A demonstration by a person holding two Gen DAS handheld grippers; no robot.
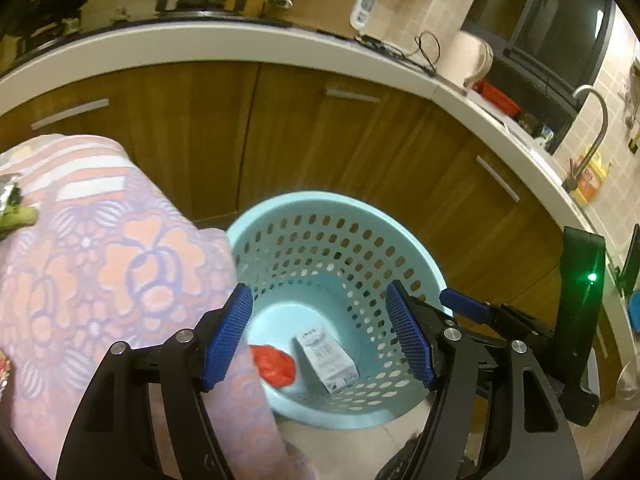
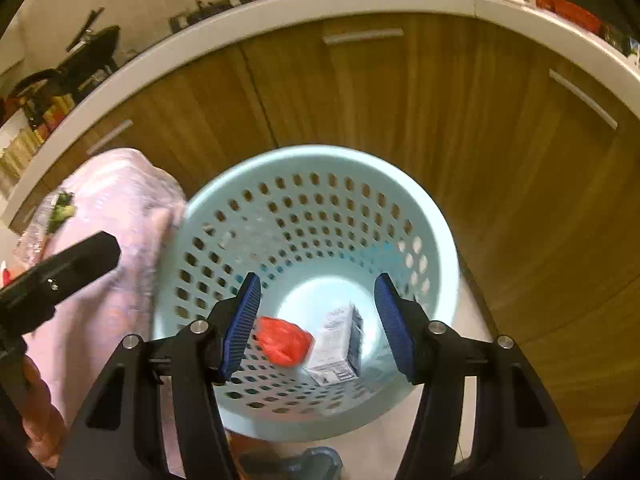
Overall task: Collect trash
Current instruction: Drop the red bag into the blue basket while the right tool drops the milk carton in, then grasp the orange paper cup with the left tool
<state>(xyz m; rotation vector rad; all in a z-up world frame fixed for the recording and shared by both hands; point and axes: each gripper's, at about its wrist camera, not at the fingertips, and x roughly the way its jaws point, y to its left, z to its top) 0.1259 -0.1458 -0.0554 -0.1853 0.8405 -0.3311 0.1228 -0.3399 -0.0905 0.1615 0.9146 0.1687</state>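
A light blue perforated basket [image 1: 384, 248] [image 2: 208, 216] stands on the floor in front of wooden cabinets. Inside it lie a crumpled red wrapper [image 1: 274, 366] [image 2: 284, 340] and a small white carton [image 1: 326, 354] [image 2: 340, 340]. My left gripper [image 1: 320, 336] is open and empty above the basket's mouth. My right gripper [image 2: 316, 324] is open and empty, also above the basket. The right gripper's body [image 1: 576, 320] shows at the right of the left wrist view.
A table with a pink floral cloth [image 1: 100, 264] [image 2: 120, 208] stands left of the basket, with scraps [image 1: 16, 212] [image 2: 60, 208] on it. Wooden cabinets [image 1: 320, 128] and a white countertop [image 1: 240, 46] curve behind. A kettle [image 1: 468, 60] and faucet [image 1: 592, 132] are at right.
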